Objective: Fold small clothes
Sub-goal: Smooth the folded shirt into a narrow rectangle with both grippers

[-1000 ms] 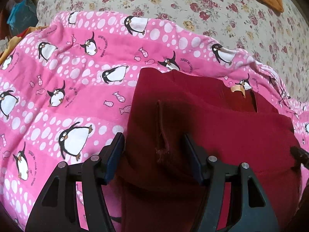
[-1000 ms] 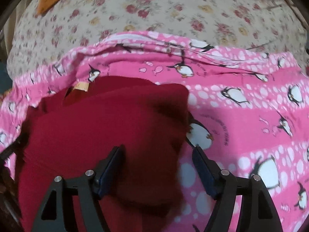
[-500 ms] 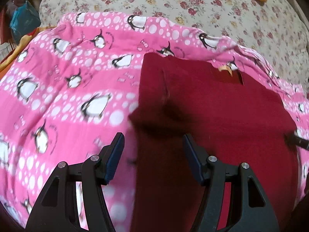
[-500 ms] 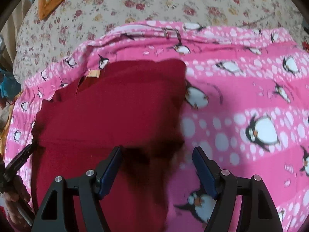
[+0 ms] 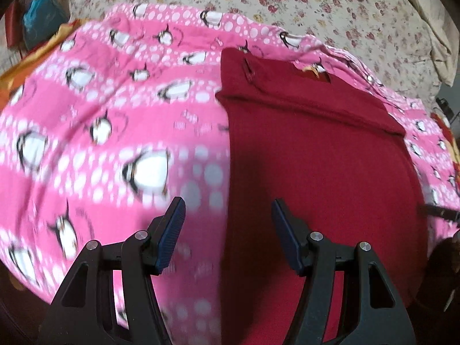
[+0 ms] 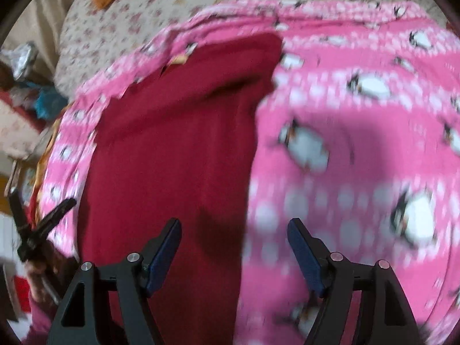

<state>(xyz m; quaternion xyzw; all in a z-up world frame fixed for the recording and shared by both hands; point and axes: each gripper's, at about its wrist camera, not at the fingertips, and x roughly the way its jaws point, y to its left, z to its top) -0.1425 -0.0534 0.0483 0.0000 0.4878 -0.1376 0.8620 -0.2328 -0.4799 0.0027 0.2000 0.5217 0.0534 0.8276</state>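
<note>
Lying flat on a pink penguin blanket [image 5: 115, 132], the dark red garment [image 5: 316, 155] has its top part folded down across it, with a small tan label [image 5: 312, 70] at the far edge. The left gripper [image 5: 227, 230] hovers above the garment's left edge, jaws apart and empty. The right gripper [image 6: 234, 251] hangs over the garment's right edge; its jaws have just been opening, nothing between them. A floral sheet [image 5: 330, 3] covers the bed beyond.
</note>
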